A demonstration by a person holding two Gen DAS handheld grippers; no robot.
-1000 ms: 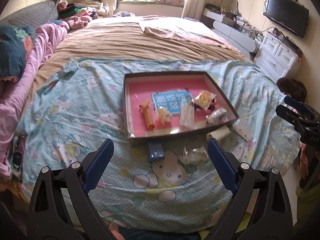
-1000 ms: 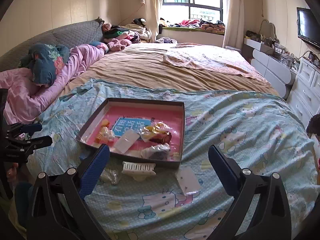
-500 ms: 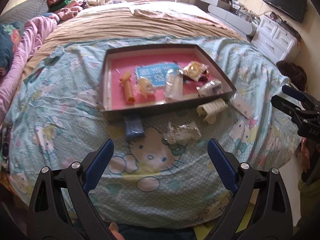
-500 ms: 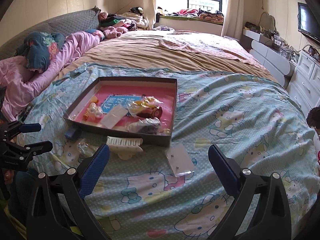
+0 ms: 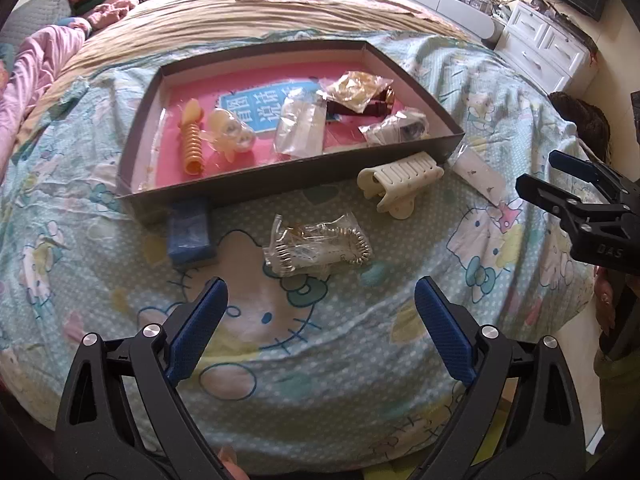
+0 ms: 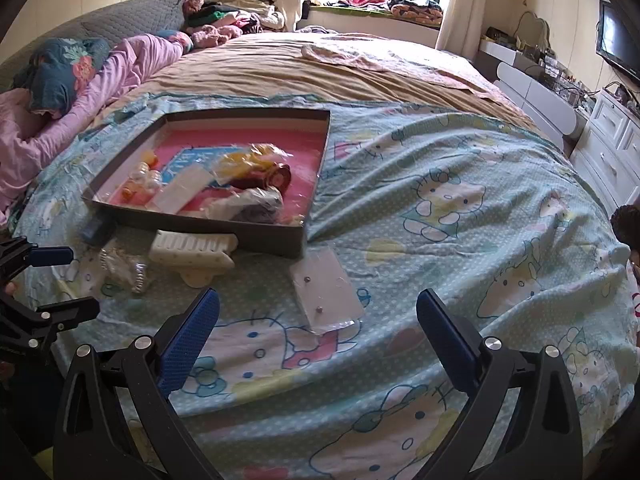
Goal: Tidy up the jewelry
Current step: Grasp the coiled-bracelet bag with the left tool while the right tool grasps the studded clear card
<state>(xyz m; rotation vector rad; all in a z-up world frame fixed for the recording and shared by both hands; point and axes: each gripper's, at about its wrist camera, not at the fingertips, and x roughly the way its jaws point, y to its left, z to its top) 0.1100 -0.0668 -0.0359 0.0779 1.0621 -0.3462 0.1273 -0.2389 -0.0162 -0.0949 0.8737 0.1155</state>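
Observation:
A dark box with a pink floor [image 5: 288, 178] [image 6: 256, 236] lies on the bed and holds several small bagged pieces, an orange spiral tie [image 5: 191, 148] among them. In front of it lie a blue block [image 5: 188, 232], a clear bag with a coiled bracelet [image 5: 316, 246] [image 6: 124, 266], a cream hair claw [image 5: 400, 178] [image 6: 192, 248] and an earring card [image 5: 480, 176] [image 6: 326, 290]. My left gripper [image 5: 320, 316] hovers open just short of the bracelet bag. Nothing sits between the fingers of my right gripper [image 6: 318, 320], which is open over the earring card.
The cartoon-cat sheet [image 5: 320, 360] covers the near end of the bed. Pink bedding and pillows [image 6: 80, 76] lie at the left. White drawers [image 6: 612, 136] and a wall TV [image 6: 620, 48] stand to the right. A person's dark hair [image 5: 584, 120] shows beside the bed.
Both grippers have moved forward and down toward the loose pieces in front of the box. Both stay open and nothing was picked up.

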